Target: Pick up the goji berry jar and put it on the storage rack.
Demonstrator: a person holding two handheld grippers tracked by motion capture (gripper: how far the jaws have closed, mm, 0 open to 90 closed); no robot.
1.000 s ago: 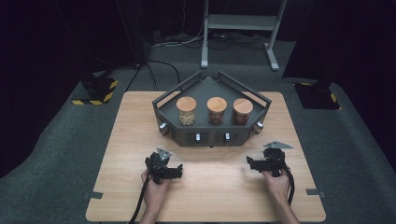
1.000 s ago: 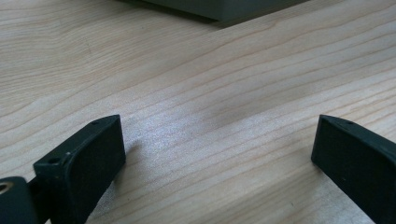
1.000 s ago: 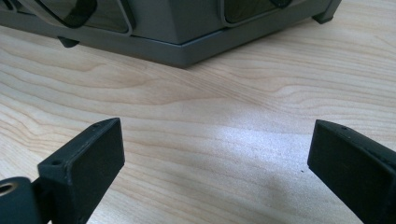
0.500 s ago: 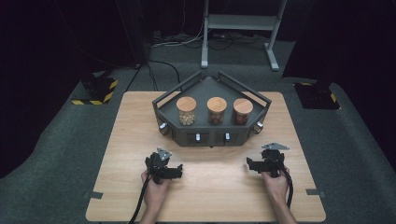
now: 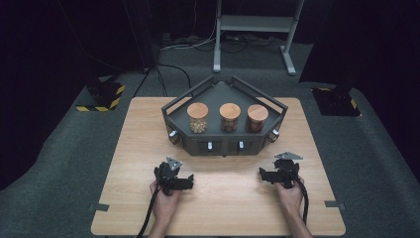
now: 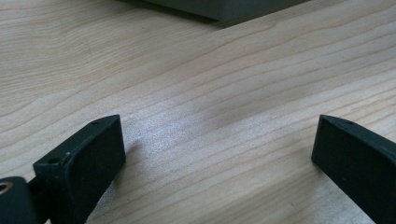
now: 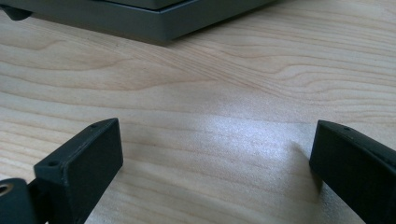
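My left gripper point(image 5: 174, 174) rests low over the wooden table point(image 5: 228, 208) at the front left, held by a hand. In the left gripper view it point(image 6: 217, 135) stands open, with bare wood between its jaws. My right gripper point(image 5: 277, 173) sits at the front right. In the right gripper view it point(image 7: 215, 140) is open, its jaws have just been opening, and nothing is between them. Behind both stands a dark grey rack point(image 5: 225, 144) holding three cork-lidded glass jars: left point(image 5: 197, 117), middle point(image 5: 230, 116), right point(image 5: 257, 117).
The rack's base edge crosses the top of the left gripper view point(image 6: 224, 7) and the right gripper view point(image 7: 140, 21). Small knobs line the rack's front face point(image 5: 209, 146). A metal stand point(image 5: 255, 29) and cables lie on the dark floor beyond the table.
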